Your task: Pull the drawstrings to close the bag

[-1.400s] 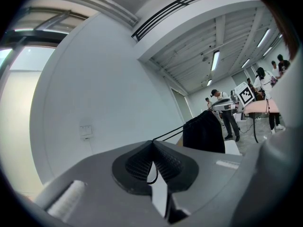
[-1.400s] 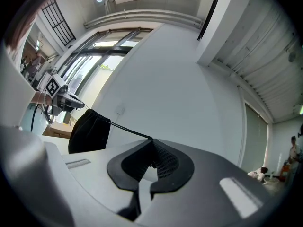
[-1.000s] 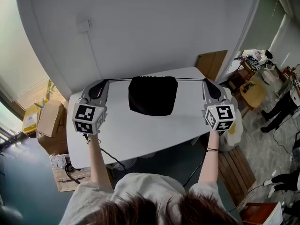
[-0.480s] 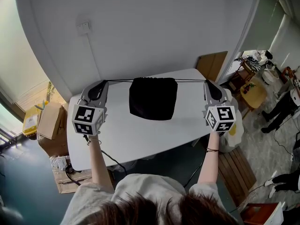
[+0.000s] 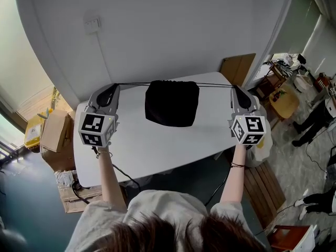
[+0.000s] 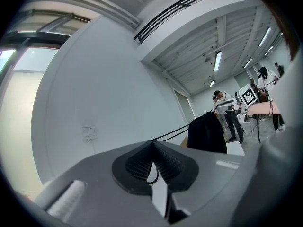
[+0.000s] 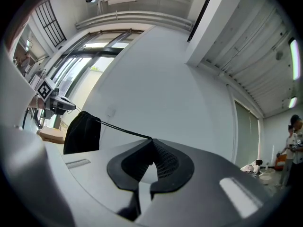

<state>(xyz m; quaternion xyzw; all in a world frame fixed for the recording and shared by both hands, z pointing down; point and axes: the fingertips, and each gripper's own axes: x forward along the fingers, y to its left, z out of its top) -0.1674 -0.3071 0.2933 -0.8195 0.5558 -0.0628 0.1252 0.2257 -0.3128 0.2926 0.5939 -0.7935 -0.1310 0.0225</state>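
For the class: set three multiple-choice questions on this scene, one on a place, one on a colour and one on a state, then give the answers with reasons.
1. Where is the bag?
A. between the left claw and the right claw
B. left of both
C. right of both

2. What colour is the bag?
A. white
B. black
C. yellow

3. What state is the left claw in?
A. wide open
B. shut on a drawstring
C. shut on nothing

Answers:
1. A: the head view shows it midway between them.
2. B: its cloth is black in every view.
3. B: the cord runs from its closed jaws to the bag.
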